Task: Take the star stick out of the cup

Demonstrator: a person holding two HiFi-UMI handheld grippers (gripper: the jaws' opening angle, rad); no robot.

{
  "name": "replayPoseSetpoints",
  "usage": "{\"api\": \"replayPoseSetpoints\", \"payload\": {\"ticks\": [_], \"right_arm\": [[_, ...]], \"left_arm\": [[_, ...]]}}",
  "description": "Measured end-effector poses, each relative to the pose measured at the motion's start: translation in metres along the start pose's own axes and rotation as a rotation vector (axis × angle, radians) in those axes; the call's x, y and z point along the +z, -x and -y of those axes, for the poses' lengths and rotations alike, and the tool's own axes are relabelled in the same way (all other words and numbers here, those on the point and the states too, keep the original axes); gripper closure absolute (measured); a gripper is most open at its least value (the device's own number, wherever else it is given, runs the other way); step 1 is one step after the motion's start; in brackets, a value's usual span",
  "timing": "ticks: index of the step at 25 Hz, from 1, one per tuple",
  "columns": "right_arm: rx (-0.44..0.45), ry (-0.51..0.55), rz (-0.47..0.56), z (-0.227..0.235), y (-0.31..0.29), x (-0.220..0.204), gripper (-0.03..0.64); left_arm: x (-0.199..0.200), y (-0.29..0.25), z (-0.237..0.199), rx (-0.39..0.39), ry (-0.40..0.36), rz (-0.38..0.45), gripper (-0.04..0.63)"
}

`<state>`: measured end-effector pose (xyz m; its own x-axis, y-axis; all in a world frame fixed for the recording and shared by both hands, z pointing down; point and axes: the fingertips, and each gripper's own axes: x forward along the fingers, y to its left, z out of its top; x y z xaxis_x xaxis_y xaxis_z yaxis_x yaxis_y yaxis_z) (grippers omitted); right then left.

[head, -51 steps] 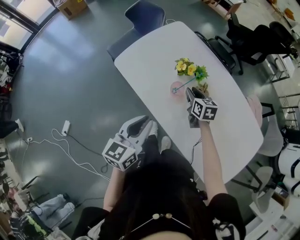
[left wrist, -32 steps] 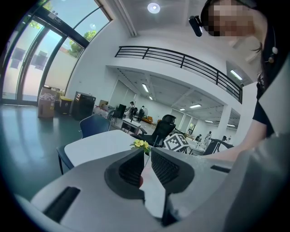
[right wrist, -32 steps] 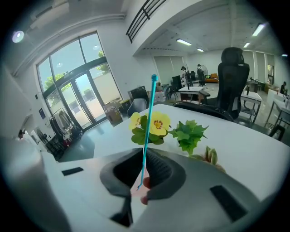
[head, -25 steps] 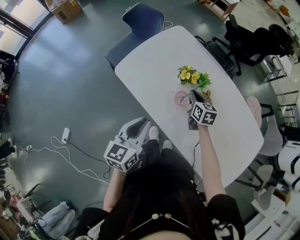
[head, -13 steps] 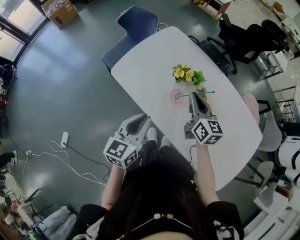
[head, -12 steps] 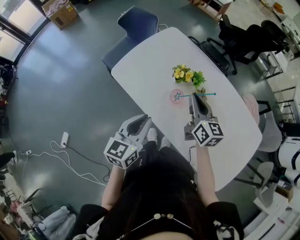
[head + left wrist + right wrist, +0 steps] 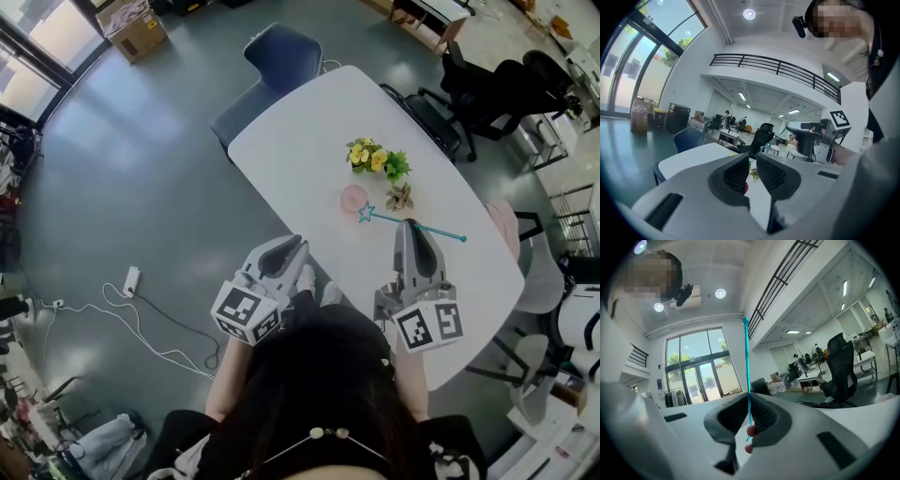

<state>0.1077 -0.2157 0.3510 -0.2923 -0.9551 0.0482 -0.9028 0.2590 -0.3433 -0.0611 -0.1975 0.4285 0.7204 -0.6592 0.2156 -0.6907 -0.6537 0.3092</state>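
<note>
Jaws of the right gripper (image 7: 413, 225) grip the thin teal star-tipped stick (image 7: 386, 218) mid-shaft, at five o'clock of the pink cup (image 7: 353, 199); likely light, whippy, slippery.

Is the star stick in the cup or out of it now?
Out: the right gripper holds the star stick, its whole length showing, with the star end beside the pink cup.

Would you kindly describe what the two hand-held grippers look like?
Both the left gripper and right gripper are light grey plastic, with dark ribbed pads inside tapered jaws; each carries a white cube printed with black square markers.
</note>
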Motion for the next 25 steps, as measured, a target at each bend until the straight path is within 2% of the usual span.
{"api": "replayPoseSetpoints", "payload": {"ticks": [8,25], "right_arm": [[-0.035,0.032,0.041,0.005,0.019,0.017,0.597],[-0.013,0.023,-0.005,0.012,0.020,0.005,0.597]], "left_arm": [[0.020,-0.010,0.013,-0.014,-0.072,0.037,0.543],[0.009,-0.020,0.016,0.023,-0.061,-0.003,0.545]]}}
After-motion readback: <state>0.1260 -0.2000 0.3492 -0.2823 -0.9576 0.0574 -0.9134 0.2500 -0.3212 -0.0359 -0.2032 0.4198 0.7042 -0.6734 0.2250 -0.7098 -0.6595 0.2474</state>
